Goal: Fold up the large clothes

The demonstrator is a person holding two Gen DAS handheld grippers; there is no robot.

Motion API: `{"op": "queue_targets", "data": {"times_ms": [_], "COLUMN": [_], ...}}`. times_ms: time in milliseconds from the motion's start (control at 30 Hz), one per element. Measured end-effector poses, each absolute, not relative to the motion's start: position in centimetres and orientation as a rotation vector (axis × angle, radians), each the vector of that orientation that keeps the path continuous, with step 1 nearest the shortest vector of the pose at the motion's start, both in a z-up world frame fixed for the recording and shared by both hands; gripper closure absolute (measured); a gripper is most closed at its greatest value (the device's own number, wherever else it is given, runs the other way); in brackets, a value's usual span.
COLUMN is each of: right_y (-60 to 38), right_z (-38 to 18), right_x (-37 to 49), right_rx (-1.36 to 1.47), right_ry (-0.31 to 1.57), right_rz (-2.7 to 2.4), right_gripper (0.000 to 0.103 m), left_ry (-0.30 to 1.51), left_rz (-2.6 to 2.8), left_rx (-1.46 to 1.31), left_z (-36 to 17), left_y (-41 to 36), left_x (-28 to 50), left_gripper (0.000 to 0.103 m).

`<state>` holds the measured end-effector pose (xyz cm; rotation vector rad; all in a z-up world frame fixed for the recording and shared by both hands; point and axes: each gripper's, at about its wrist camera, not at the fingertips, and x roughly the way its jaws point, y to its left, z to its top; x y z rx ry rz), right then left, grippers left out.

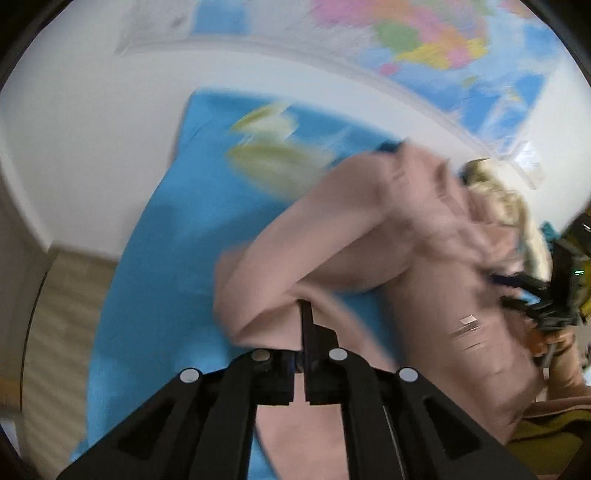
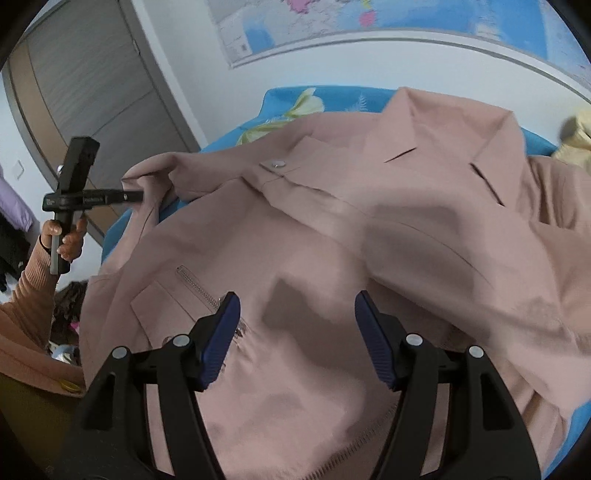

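Observation:
A large dusty-pink jacket [image 2: 332,229] with a collar, a snap and a zip pocket lies spread on a blue floral cloth [image 2: 280,99]. My left gripper [image 1: 306,310] is shut on the jacket's sleeve [image 1: 295,266] and holds it lifted; it also shows in the right wrist view [image 2: 136,195], pinching the sleeve end at the left. My right gripper [image 2: 297,306] is open and empty, hovering just above the jacket's front near the zip pocket [image 2: 195,288]. It shows blurred at the right edge of the left wrist view [image 1: 546,295].
A world map [image 2: 332,29] hangs on the white wall behind. A pale yellow garment [image 2: 576,136] lies at the far right on the blue cloth. A grey door [image 2: 92,85] stands at the left, with clutter on the floor below it.

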<state>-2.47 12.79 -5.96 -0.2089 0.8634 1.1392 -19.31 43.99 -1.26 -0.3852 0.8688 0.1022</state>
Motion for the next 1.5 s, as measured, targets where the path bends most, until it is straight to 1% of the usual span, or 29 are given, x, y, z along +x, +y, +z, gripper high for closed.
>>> {"op": "queue_targets", "data": {"times_ms": [167,300,367,500,533,567,600,633,667,700,733,767,800,833,967,1033,1133,1233,1300,1400,1467,1500], "right_y": [9.7,8.7,9.1,11.6,12.2,12.8,13.3,13.5,13.7,13.8,13.7,13.9,13.8,13.6,13.0,12.7,12.3,11.9,11.6,11.5,11.8,12.0], "right_z": [-3.7,-2.1,-1.8,-3.1,-3.5,-4.0,-4.4,-4.7,-5.0,-5.2,-5.3,-5.4,-5.5,-5.5,-5.9,-6.3,-6.5,-6.6,-6.7,-6.9,-7.2,-7.3], "right_x": [-2.1,-3.0,-3.7,-5.3,-5.5,-5.9,-6.3,-6.5,-6.6,-6.7,-6.8,-6.5,-6.4,-6.3,-5.8,-5.6,-5.4,-5.3,-5.3,-5.2,-5.2,-5.1], "right_rx": [-0.072,0.016,0.037,0.027,0.015,-0.007,-0.024,-0.031,-0.04,-0.044,-0.042,-0.039,-0.036,-0.029,-0.011,-0.012,-0.014,-0.01,0.0,0.0,-0.002,-0.004], "right_ry": [0.824,0.781,0.773,0.825,0.836,0.849,0.854,0.86,0.87,0.873,0.874,0.879,0.882,0.882,0.904,0.919,0.934,0.933,0.933,0.928,0.937,0.939], "right_rz": [1.164,1.236,1.286,1.338,1.343,1.352,1.358,1.362,1.366,1.366,1.364,1.361,1.356,1.35,1.327,1.311,1.292,1.28,1.279,1.279,1.283,1.282], "right_gripper": [0.039,0.038,0.037,0.036,0.036,0.036,0.036,0.036,0.036,0.036,0.036,0.036,0.036,0.035,0.034,0.034,0.034,0.034,0.034,0.034,0.034,0.034], "left_ry": [0.805,0.8,0.816,0.883,0.884,0.866,0.843,0.814,0.776,0.756,0.748,0.754,0.766,0.775,0.902,0.931,0.988,1.015,1.016,0.953,0.934,0.938], "left_rz": [-0.071,-0.21,-0.278,-0.32,-0.295,-0.257,-0.216,-0.168,-0.098,-0.029,0.032,0.074,0.143,0.19,0.309,0.263,0.218,0.204,0.236,0.234,0.224,0.218], "left_rx": [-0.29,-0.191,-0.157,-0.095,-0.085,-0.08,-0.074,-0.074,-0.073,-0.062,-0.08,-0.105,-0.137,-0.159,-0.309,-0.368,-0.354,-0.409,-0.442,-0.455,-0.431,-0.425], "left_z": [7.5,11.7,11.9,9.0,8.6,8.2,8.1,8.1,8.2,8.1,7.9,7.6,6.9,6.5,1.6,-0.2,-2.3,-3.7,-3.9,-2.7,-2.1,-2.1], "left_y": [39.4,33.5,30.6,26.4,26.3,26.7,27.6,28.8,30.2,31.5,33.3,34.8,36.8,38.3,44.1,45.0,44.4,44.8,45.4,45.4,44.8,44.5], "left_x": [-15.8,-11.6,-9.4,-5.9,-5.7,-6.0,-6.6,-7.6,-8.7,-9.8,-10.9,-11.6,-12.5,-13.1,-14.8,-15.0,-13.9,-13.1,-13.5,-15.4,-16.4,-16.5], "left_gripper": [0.101,0.101,0.1,0.095,0.092,0.077,0.066,0.047,0.041,0.041,0.037,0.03,0.028,0.028,0.028,0.028,0.029,0.043,0.043,0.038,0.027,0.025]}}
